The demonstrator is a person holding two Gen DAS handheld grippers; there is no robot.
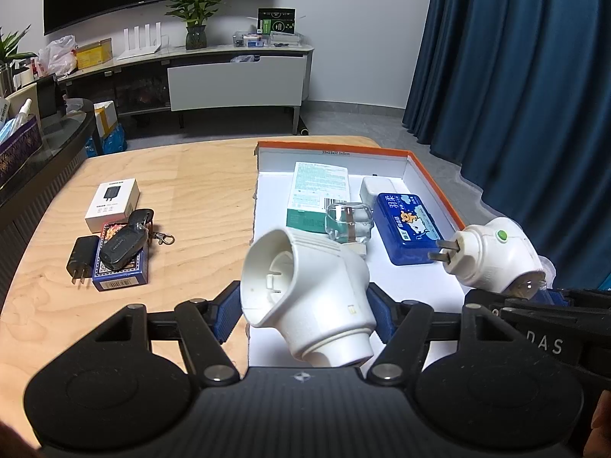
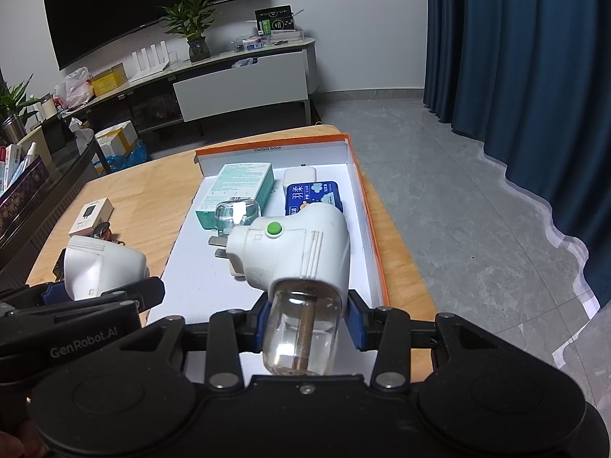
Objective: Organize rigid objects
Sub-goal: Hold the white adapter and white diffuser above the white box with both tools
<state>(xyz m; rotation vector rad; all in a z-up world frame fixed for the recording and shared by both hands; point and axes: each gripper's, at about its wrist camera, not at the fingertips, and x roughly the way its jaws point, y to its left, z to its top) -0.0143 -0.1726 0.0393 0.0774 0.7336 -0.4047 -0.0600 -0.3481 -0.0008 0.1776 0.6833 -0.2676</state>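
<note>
Rigid objects seen at two stages of sorting: some boxed, some loose, two in hand. Going left to right in the left wrist view: left of centre on the wooden table (image 1: 183, 175), outside the box, lay a small white carton (image 1: 112, 204), a black charger plug (image 1: 81, 258), a blue card pack (image 1: 121, 271) and, resting on that pack, a car key fob (image 1: 124, 244) with its clip. All four judged still to be sorted.

At bottom centre, left gripper (image 1: 303, 311) clamped on an empty white plug-in heater (image 1: 305, 297), blue pads pressing both flanks, held above the near edge of the orange-rimmed box (image 1: 435, 187). Inside the box, right of centre: a green-and-white carton (image 1: 319, 191), a clear refill bottle (image 1: 348, 225) just in front of it, a white block (image 1: 376, 189) at the back, and a blue tin (image 1: 410, 229) touching that block. Judged already placed.

At lower right, right gripper (image 2: 305, 322) closed on the glass bottle of a second heater (image 2: 301, 252), green button up, prongs pointing toward the refill bottle, hovering over the box floor without touching it.

Roughly halfway, by this count: four items in, two carried and ready to set down in the bare near part of the box, four left on the table.
</note>
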